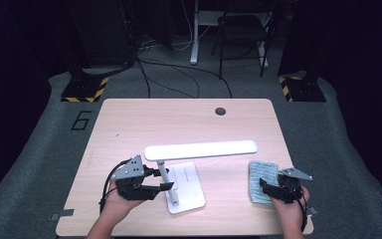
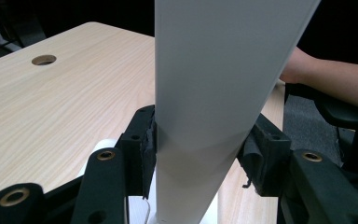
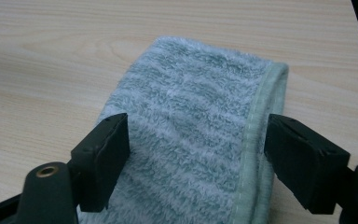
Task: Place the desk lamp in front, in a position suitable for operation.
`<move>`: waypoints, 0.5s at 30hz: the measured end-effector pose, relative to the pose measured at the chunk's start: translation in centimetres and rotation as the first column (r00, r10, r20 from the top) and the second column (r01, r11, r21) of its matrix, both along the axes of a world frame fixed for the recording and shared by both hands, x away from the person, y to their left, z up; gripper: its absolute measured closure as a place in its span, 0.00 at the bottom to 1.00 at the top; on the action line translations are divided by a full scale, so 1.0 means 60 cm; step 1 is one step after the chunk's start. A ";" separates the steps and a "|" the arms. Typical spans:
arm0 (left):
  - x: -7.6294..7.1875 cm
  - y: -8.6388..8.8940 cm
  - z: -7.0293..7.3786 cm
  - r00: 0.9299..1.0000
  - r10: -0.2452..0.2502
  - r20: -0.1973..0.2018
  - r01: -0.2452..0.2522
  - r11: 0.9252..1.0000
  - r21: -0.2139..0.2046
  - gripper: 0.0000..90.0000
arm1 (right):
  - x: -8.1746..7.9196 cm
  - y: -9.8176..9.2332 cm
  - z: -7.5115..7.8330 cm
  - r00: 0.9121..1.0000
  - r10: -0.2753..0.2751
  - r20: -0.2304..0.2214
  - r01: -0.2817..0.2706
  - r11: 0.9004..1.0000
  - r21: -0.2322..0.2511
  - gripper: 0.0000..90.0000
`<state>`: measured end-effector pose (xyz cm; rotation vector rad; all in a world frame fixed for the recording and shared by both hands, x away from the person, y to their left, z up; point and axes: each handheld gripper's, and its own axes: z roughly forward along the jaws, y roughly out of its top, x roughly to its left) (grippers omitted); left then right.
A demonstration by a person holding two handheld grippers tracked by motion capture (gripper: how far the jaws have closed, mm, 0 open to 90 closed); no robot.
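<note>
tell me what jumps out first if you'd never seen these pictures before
The white desk lamp near the middle of the wooden table, its long head lit, stands out first. The left claw is clamped on its post. At the right, a folded pale green towel lies flat, with the right claw open over it.
</note>
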<state>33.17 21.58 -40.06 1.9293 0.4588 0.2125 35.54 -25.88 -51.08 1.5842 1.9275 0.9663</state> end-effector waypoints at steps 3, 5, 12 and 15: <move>0.000 0.000 0.000 1.000 -0.001 0.000 0.001 1.000 0.000 0.56 | 0.001 -0.001 -0.002 1.000 -0.005 -0.003 0.005 1.000 0.006 0.23; -0.001 0.000 -0.001 1.000 -0.002 0.004 0.002 1.000 0.003 0.56 | 0.003 -0.002 -0.006 1.000 0.009 -0.007 -0.009 1.000 -0.008 0.22; 0.000 0.001 0.000 1.000 -0.013 0.009 0.013 1.000 0.017 0.56 | 0.004 0.006 -0.013 1.000 -0.007 -0.014 0.007 0.999 -0.038 0.16; 0.000 0.001 0.000 1.000 -0.013 0.009 0.013 1.000 0.017 0.56 | 0.005 0.004 -0.015 0.999 -0.027 -0.042 0.026 1.000 -0.017 0.15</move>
